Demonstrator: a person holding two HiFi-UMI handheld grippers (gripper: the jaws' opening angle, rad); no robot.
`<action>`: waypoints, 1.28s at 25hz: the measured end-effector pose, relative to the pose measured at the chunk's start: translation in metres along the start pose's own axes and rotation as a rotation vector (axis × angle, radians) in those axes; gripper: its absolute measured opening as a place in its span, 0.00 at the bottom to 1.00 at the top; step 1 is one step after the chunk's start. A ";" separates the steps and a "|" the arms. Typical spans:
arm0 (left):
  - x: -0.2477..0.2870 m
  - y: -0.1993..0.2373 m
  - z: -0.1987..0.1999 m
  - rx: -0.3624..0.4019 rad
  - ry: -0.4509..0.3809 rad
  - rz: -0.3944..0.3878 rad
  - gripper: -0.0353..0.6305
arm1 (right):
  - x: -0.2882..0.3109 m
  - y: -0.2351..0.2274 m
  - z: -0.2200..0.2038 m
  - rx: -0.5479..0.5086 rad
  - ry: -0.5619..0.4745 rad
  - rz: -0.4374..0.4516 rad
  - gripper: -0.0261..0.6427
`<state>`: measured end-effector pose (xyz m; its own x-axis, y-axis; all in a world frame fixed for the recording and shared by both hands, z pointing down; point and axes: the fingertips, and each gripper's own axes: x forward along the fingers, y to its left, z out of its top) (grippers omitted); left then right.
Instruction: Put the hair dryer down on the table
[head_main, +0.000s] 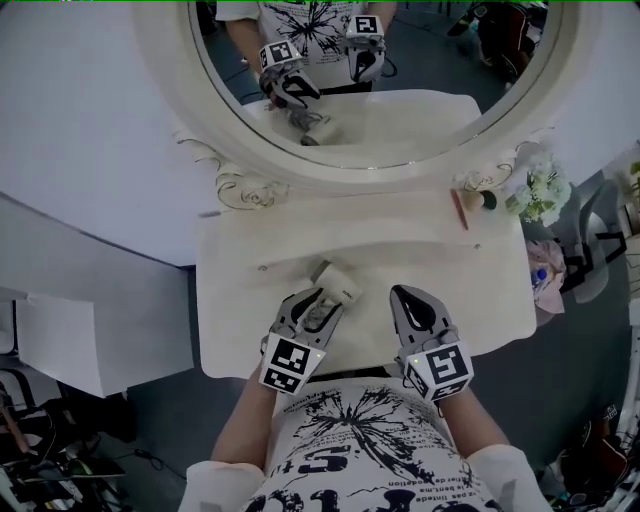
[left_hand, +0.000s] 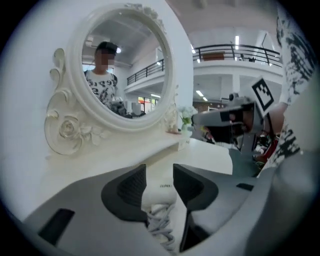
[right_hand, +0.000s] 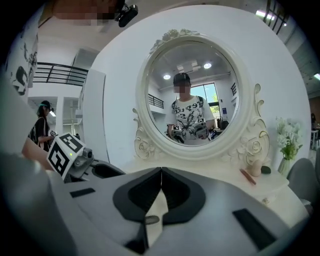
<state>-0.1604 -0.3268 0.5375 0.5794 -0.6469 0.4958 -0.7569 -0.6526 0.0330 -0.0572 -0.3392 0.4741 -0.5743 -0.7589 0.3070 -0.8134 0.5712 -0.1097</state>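
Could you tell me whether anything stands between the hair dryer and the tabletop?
Nothing visible does: the hair dryer sits at the left gripper's tips over the table; the flowers stand far right.

The hair dryer (head_main: 335, 283) lies on the table (head_main: 245, 335) before the mirror (head_main: 380, 70).

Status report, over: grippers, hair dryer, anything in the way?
Left gripper: fingers apart around hair dryer, grip unclear. Right gripper shut, empty. It looks down on the table. Its cord bunched under left fingers.
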 end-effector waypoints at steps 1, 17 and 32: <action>-0.006 0.003 0.012 -0.010 -0.036 0.021 0.30 | 0.000 0.001 0.004 0.000 -0.013 0.007 0.06; -0.110 0.052 0.100 -0.047 -0.375 0.313 0.09 | -0.005 0.024 0.062 -0.083 -0.187 0.084 0.06; -0.128 0.045 0.117 -0.052 -0.435 0.319 0.09 | -0.014 0.036 0.068 -0.115 -0.204 0.111 0.06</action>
<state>-0.2331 -0.3192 0.3742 0.3814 -0.9207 0.0833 -0.9234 -0.3836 -0.0125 -0.0844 -0.3292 0.4019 -0.6758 -0.7302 0.1008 -0.7352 0.6775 -0.0206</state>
